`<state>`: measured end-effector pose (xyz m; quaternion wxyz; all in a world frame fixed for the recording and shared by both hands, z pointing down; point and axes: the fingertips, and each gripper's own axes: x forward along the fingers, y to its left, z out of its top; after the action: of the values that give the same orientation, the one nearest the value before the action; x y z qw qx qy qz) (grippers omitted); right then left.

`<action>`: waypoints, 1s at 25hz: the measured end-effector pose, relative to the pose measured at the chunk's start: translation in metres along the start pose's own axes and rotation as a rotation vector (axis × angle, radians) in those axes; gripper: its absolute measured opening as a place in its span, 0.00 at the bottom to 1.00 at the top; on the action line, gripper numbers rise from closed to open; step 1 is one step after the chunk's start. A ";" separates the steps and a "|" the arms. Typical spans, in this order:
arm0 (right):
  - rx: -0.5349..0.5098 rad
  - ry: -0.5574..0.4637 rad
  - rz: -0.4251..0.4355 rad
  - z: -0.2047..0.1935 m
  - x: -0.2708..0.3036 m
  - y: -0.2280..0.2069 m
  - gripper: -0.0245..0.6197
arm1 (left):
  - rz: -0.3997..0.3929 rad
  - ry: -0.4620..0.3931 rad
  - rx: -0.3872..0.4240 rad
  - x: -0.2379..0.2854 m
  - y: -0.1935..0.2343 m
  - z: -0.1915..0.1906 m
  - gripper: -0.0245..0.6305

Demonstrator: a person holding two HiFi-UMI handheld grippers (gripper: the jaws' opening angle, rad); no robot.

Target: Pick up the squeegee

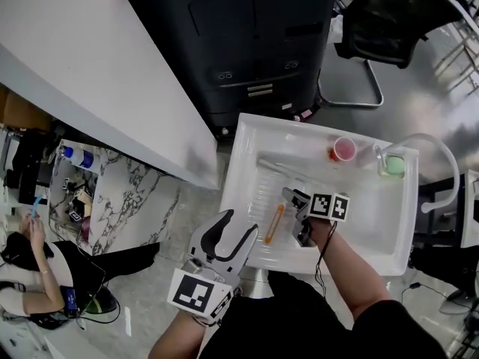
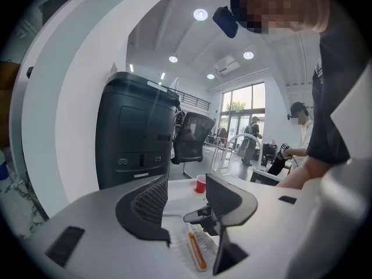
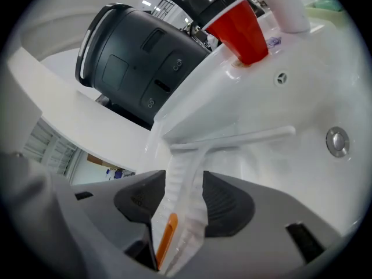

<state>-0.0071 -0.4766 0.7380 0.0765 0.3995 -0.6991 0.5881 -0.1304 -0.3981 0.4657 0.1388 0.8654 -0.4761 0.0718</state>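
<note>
The squeegee (image 1: 274,223) lies in the white sink (image 1: 389,238). It is clear plastic with an orange strip along the handle, and its blade points to the far side. My right gripper (image 1: 298,217) is down in the sink, open. In the right gripper view the squeegee's handle (image 3: 181,182) runs between the two pads with a little gap on each side, and the blade (image 3: 238,139) lies ahead. My left gripper (image 1: 230,235) hangs open and empty over the sink's front left edge. In the left gripper view the orange handle (image 2: 195,251) shows below my left gripper (image 2: 187,205).
A red cup (image 1: 344,149) stands at the sink's far side, with a green cup (image 1: 394,164) and a curved white faucet (image 1: 440,161) at the right. A large black machine (image 1: 247,43) and a white counter (image 1: 90,66) stand beyond. The drain (image 3: 337,140) is right of the blade.
</note>
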 end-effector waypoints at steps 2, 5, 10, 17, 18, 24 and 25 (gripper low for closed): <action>0.022 0.015 0.000 -0.002 0.004 -0.003 0.38 | 0.010 0.002 -0.002 0.000 0.003 0.000 0.37; 0.069 0.035 0.013 -0.006 0.010 -0.004 0.38 | 0.023 0.005 -0.007 0.000 0.006 -0.001 0.38; 0.082 0.059 0.015 -0.008 0.017 -0.002 0.37 | 0.029 0.010 -0.014 -0.003 0.010 -0.003 0.38; 0.117 0.080 -0.006 -0.013 0.021 -0.005 0.18 | 0.033 0.012 -0.019 -0.009 0.011 -0.004 0.38; 0.127 0.075 -0.001 -0.013 0.021 -0.005 0.18 | 0.034 0.012 -0.019 -0.010 0.012 -0.005 0.38; 0.142 0.039 0.022 -0.007 0.012 0.004 0.14 | 0.025 0.007 -0.026 -0.016 0.012 -0.001 0.38; 0.133 0.034 0.022 -0.005 0.010 0.006 0.14 | 0.022 0.006 -0.027 -0.016 0.011 0.000 0.38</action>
<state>-0.0194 -0.4766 0.7405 0.0555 0.3860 -0.6614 0.6408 -0.1485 -0.3905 0.4637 0.1509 0.8581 -0.4859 0.0692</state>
